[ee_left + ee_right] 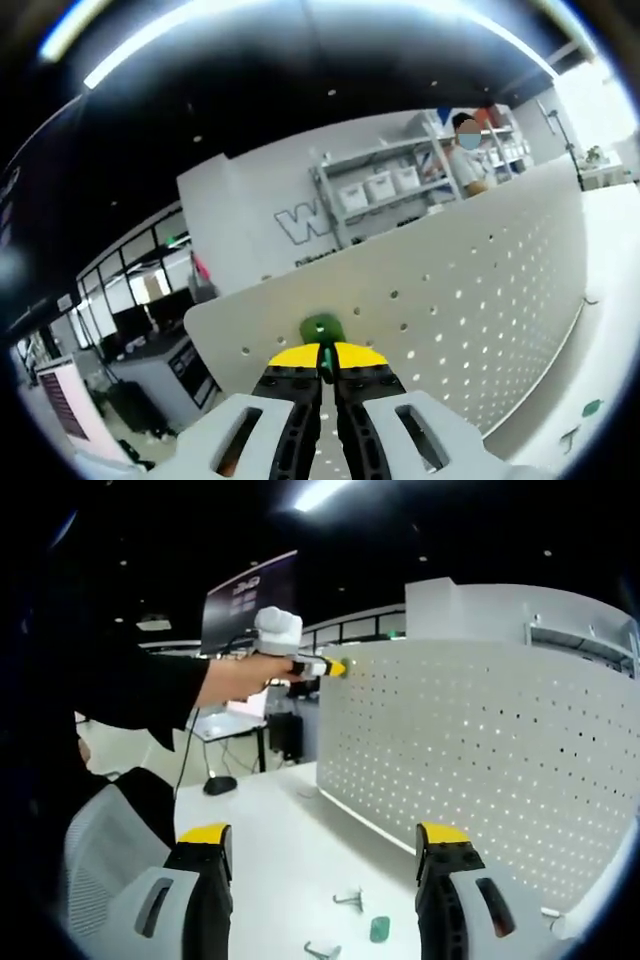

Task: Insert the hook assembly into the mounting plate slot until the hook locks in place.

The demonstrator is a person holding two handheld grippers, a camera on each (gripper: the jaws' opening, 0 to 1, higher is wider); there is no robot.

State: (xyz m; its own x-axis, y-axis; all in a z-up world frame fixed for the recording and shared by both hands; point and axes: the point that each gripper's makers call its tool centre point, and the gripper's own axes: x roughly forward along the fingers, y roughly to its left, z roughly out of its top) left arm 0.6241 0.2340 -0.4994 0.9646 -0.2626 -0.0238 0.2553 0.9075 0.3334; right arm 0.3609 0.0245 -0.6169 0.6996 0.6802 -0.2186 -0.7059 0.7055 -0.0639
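Yellow-tipped black jaws of the left gripper [321, 362] rise at six o'clock in the left gripper view, pressed together and clenched on a small green hook piece [322, 328] that sits just above their tips. That green piece is right at the top edge of the white perforated mounting plate [480, 300], which stands upright and stretches away toward three o'clock; whether it is seated in a hole I cannot tell. Behind the plate, at one o'clock, stand shelves with white bins [380, 185].

Across in the right gripper view, the right gripper [325, 845] is released, its jaws standing wide apart with nothing between them. Below them on the white table [270, 840], around six o'clock, lie two small metal hooks [348, 899] and a green clip [380, 929], near one another. At eleven o'clock a person's hand [245, 675] holds the left gripper against the plate's upper corner.
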